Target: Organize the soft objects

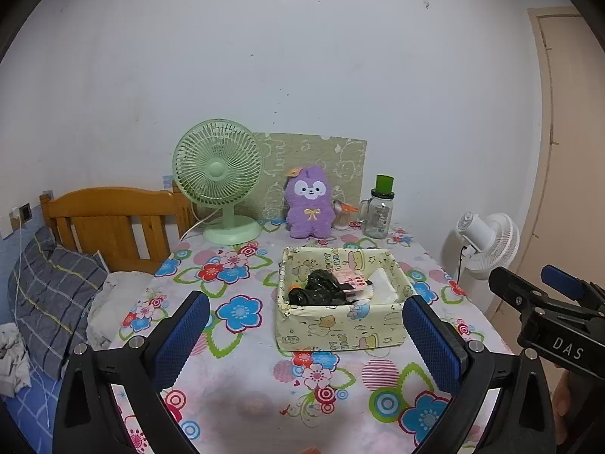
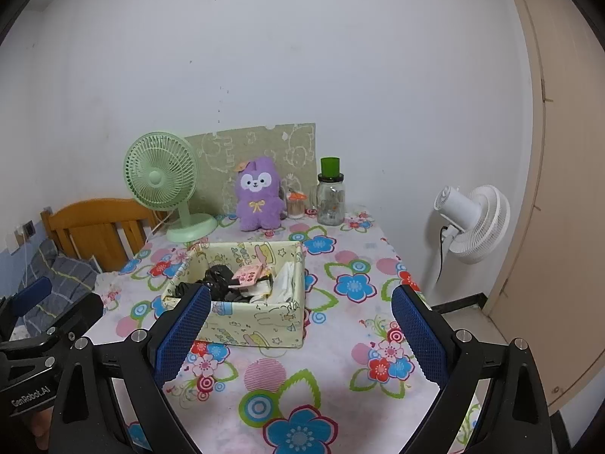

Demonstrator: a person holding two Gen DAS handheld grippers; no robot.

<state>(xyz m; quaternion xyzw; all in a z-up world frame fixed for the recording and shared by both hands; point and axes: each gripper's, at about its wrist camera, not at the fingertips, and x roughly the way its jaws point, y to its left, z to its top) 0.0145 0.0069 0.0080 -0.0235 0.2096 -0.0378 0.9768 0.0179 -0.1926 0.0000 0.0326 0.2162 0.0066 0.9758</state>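
Left black gripper with blue ribbed pads (image 1: 306, 335) spread wide, empty, above flower-print tablecloth (image 1: 242, 386); pale yellow cartoon-print fabric box (image 1: 342, 327) mid-table, purple plush toy (image 1: 310, 202) upright behind it by green desk fan (image 1: 219, 179); right black gripper (image 2: 300, 327) likewise spread, empty.

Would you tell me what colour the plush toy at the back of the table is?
The plush toy is purple, clearest in the left wrist view.
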